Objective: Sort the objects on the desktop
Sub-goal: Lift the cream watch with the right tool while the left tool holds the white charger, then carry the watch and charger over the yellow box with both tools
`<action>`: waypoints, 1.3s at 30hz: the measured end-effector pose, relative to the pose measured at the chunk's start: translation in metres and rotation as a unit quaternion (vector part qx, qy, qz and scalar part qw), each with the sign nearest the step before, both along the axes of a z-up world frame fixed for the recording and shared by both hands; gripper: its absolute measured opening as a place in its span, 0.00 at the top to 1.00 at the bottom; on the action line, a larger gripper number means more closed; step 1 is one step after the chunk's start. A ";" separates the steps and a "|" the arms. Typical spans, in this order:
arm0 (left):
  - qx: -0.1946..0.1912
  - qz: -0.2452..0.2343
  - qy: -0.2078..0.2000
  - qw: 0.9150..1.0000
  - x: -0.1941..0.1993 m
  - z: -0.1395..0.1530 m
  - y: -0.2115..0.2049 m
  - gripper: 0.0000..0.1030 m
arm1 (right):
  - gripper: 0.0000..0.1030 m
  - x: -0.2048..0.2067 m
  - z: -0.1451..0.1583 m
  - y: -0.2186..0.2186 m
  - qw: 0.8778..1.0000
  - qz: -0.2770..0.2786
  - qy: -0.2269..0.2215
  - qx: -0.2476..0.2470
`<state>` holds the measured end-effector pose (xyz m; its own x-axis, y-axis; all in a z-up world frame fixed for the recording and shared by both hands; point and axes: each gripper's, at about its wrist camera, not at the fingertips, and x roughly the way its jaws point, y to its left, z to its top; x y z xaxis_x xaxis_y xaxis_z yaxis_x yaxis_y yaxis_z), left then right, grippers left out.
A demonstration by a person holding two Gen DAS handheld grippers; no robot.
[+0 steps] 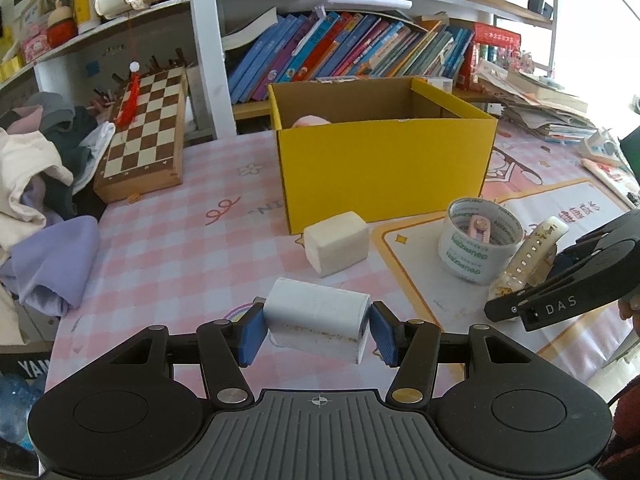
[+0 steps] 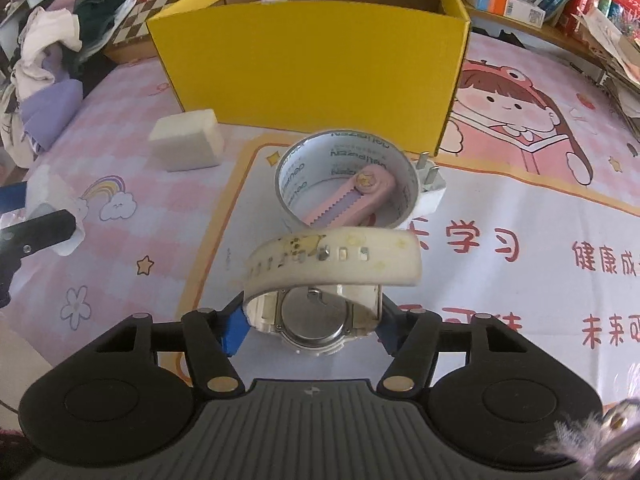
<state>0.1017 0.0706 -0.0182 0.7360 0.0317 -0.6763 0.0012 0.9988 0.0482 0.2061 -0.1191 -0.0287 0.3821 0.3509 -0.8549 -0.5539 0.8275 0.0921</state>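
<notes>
My left gripper (image 1: 318,332) is shut on a white rectangular block (image 1: 316,314), its blue pads on the block's two ends, just above the pink checked tablecloth. In the right wrist view, my right gripper (image 2: 310,330) is shut on a cream wristwatch (image 2: 332,268); the pads press the case from both sides and the strap loops forward. Just beyond the watch stands a tape roll (image 2: 348,148) with a pink utility knife (image 2: 356,196) inside it and a white plug (image 2: 430,188) behind it. A white foam block (image 1: 336,242) lies in front of the open yellow box (image 1: 384,168).
A chessboard (image 1: 148,128) and a pile of clothes (image 1: 40,184) take up the left side. Books (image 1: 340,52) fill the shelf behind the box, and stacked papers (image 1: 552,108) lie at the right. Something pink (image 1: 312,121) shows inside the box.
</notes>
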 end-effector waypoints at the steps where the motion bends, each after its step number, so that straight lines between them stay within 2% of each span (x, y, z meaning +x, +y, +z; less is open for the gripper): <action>1: 0.000 -0.004 -0.001 1.000 0.000 0.001 -0.001 0.47 | 0.42 -0.002 0.003 -0.002 1.000 -0.002 -0.003 0.004; 14: -0.008 -0.054 -0.020 0.998 -0.004 0.013 -0.020 0.47 | 0.41 -0.028 0.034 -0.020 0.999 -0.010 -0.035 0.023; 22: -0.007 -0.078 -0.047 0.996 -0.001 0.029 -0.027 0.47 | 0.41 -0.030 0.053 -0.020 0.997 -0.005 -0.064 0.035; 39: 0.001 -0.061 -0.106 0.992 0.051 0.066 -0.033 0.47 | 0.41 0.032 0.101 -0.013 0.989 0.042 -0.125 0.069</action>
<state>0.1528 0.0378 0.0483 0.8604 -0.0656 -0.5054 0.1120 0.9918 0.0620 0.2380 -0.1318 0.0725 0.5398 0.4973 -0.6792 -0.6401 0.7665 0.0526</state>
